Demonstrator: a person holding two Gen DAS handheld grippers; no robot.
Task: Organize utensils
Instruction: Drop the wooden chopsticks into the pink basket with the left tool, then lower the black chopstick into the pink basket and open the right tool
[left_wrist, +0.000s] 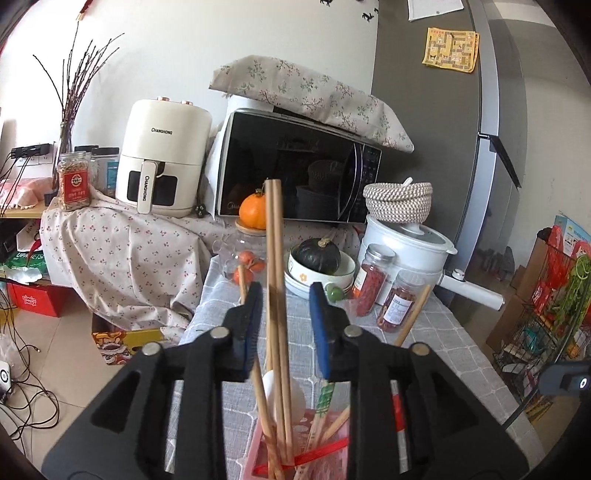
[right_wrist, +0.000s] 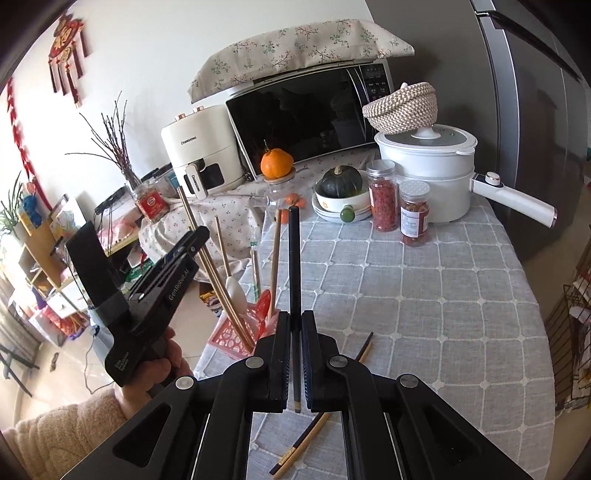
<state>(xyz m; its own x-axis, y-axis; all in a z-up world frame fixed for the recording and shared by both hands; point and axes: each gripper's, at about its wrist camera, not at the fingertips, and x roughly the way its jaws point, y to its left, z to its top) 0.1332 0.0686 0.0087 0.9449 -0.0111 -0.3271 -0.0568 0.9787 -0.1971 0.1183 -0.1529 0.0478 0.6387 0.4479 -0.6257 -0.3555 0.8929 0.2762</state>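
A pink utensil holder (right_wrist: 232, 341) stands at the table's left edge with wooden chopsticks (left_wrist: 275, 258), a white spoon (right_wrist: 236, 291) and a red spoon (right_wrist: 264, 306) in it. My left gripper (left_wrist: 286, 295) is open around the tall pair of wooden chopsticks, and its blue pads (left_wrist: 319, 325) stand clear of them. In the right wrist view the left gripper (right_wrist: 197, 236) is held in a hand just left of the holder. My right gripper (right_wrist: 294, 317) is shut on a black chopstick (right_wrist: 294, 258) that points upward. Two more dark chopsticks (right_wrist: 306, 439) lie on the cloth beneath it.
A bowl with a green squash (right_wrist: 340, 181), two jars (right_wrist: 413, 214) and a white pot (right_wrist: 428, 173) stand at the table's back. A microwave (right_wrist: 306, 110) and an air fryer (right_wrist: 199, 151) sit behind, a fridge (right_wrist: 535, 110) and a wire rack (left_wrist: 546, 325) to the right.
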